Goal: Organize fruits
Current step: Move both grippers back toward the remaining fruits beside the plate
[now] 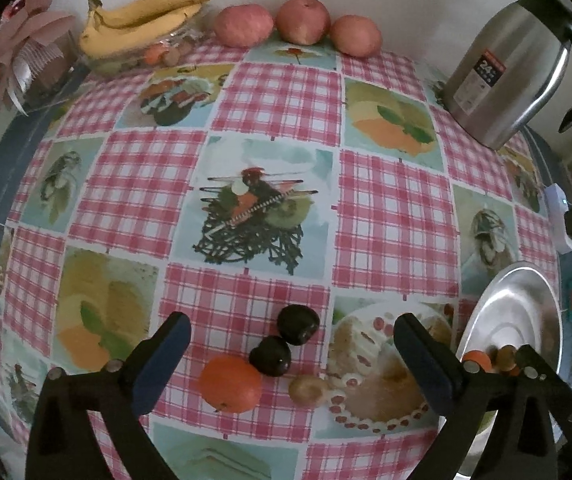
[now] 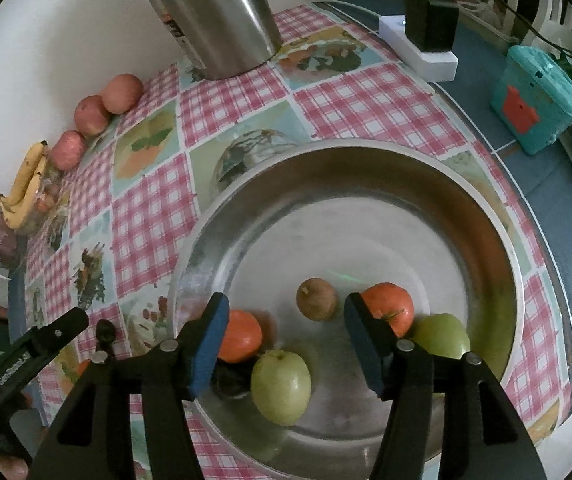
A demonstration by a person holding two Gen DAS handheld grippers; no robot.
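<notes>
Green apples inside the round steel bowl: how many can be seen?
2. One green apple lies at the front of the round steel bowl; the other lies at the right, behind the right gripper's finger. More may be hidden.

This looks like a home, at an eating table. The surface [image 1: 394, 208] wears a pink checked cloth with food pictures on it. Bananas [image 1: 145, 16] and red apples [image 1: 304, 20] sit by the wall. A shiny metal jug [image 1: 510, 76] stands near them. A big metal bowl [image 2: 366, 168] holds fruit. A white plug strip [image 2: 426, 54] lies nearby.
</notes>
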